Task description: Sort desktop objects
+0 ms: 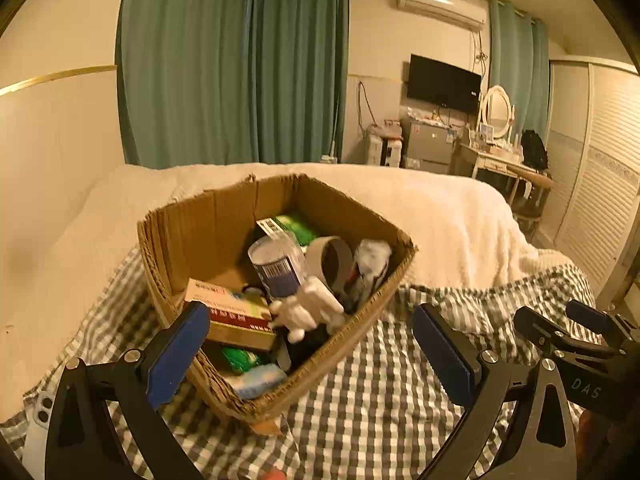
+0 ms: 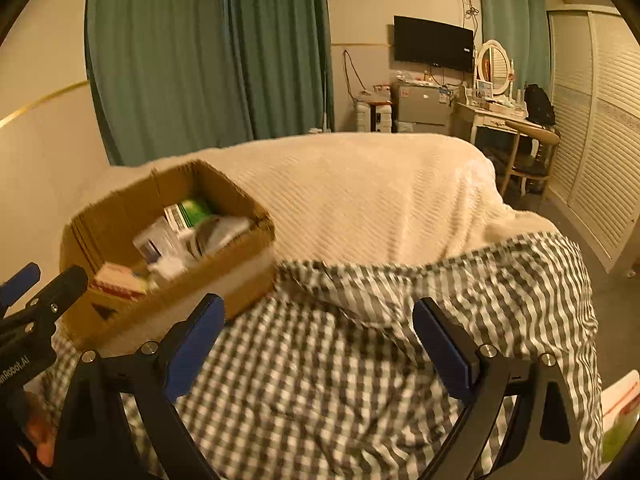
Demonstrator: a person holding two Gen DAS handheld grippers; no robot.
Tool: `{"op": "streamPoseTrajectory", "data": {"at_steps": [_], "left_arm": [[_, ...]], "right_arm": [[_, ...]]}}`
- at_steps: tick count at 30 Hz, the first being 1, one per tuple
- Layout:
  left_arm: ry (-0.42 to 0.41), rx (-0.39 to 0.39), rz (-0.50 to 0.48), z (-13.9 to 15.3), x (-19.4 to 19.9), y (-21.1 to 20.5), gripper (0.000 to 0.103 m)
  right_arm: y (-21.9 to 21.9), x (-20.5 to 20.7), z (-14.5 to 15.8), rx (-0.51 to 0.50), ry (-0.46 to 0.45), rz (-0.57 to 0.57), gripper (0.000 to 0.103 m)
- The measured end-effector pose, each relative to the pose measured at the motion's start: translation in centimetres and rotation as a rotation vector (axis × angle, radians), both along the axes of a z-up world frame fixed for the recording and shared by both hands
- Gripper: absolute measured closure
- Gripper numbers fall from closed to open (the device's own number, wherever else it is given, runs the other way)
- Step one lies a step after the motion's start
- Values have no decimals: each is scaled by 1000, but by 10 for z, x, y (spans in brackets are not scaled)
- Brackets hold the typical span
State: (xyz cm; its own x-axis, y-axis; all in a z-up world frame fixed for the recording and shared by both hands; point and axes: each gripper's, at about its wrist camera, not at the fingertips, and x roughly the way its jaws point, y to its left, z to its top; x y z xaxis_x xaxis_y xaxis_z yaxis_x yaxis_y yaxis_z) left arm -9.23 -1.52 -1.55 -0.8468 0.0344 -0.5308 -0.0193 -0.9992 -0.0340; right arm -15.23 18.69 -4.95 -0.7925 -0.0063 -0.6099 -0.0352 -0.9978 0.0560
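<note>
Left gripper (image 1: 310, 346) spread wide, empty, hovering over cardboard box (image 1: 208, 224) of sorted items. Right gripper (image 2: 318, 346) likewise released, over checkered sheet (image 2: 320, 380). Box sits mid-bed, at sheet's far edge.

Cardboard box (image 1: 224, 216) matt, rough corrugated edges; gingham sheet (image 1: 384, 392) cloth; blanket (image 2: 360, 200) ribbed fleece; tool pads (image 1: 444, 354) matt plastic.

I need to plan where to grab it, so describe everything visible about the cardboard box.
The cardboard box is brown corrugated board, open-topped, its upper edges rough and torn. It sits on the checked sheet in front of the cream blanket. Inside lie jumbled items: a blue-labelled can, a tape roll, a white figure, and red and green packets. The open left hand-held gripper hovers at its near corner, not gripping it.
</note>
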Motion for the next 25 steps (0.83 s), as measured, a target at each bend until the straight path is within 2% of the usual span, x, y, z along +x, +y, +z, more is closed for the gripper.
{"op": "streamPoseTrajectory", "data": {"at_steps": [6,20,25], "left_arm": [[3,7,9,-1,3,3,0],[-61,24,39,-15,-5,5,0],[-41,43,1,-14,-2,6,0]], "right_arm": [[-1,-1,-7,9,-22,-6,8],[-7,-1,-11,35,-26,-5,8],[-8,0,-13,39,-32,-1,8]]}}
